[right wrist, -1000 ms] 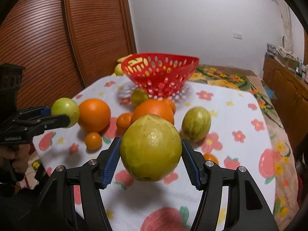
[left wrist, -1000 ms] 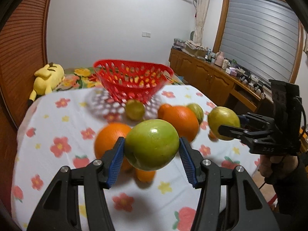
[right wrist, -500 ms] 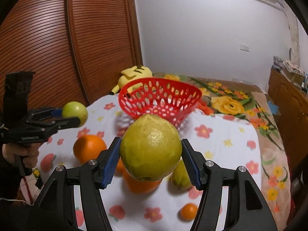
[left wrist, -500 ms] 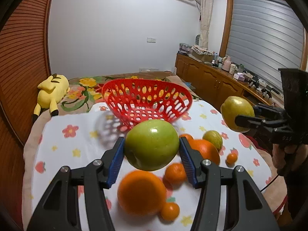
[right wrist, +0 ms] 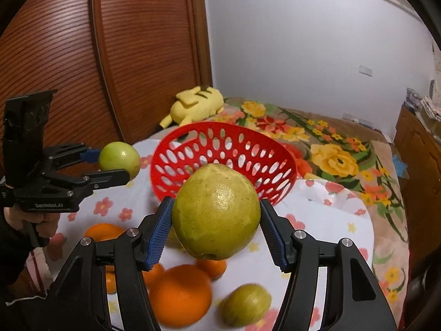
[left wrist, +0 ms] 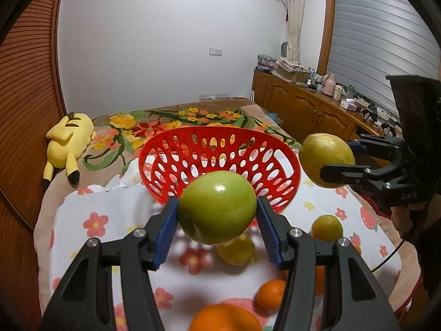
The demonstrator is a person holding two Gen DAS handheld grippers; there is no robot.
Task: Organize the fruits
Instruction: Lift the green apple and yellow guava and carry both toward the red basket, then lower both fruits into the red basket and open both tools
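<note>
My left gripper (left wrist: 217, 229) is shut on a green apple (left wrist: 217, 207) and holds it in the air just in front of the empty red basket (left wrist: 286, 160). My right gripper (right wrist: 216, 229) is shut on a yellow-green pear (right wrist: 216, 212), also raised before the basket (right wrist: 284, 151). Each gripper shows in the other's view: the right one with the pear (left wrist: 326, 160) to the basket's right, the left one with the apple (right wrist: 120, 160) to its left.
Oranges (right wrist: 180, 295), small tangerines (left wrist: 270, 293) and green-yellow fruits (right wrist: 245, 304) lie on the flowered tablecloth (left wrist: 110, 220) below the grippers. A yellow plush toy (left wrist: 69, 140) lies on the bed behind. Wooden cabinets (left wrist: 303, 107) stand at the right.
Both grippers have risen and moved forward toward the basket with their fruits. The basket now looks nearer and is seen from above, with the loose fruit lower in view.
</note>
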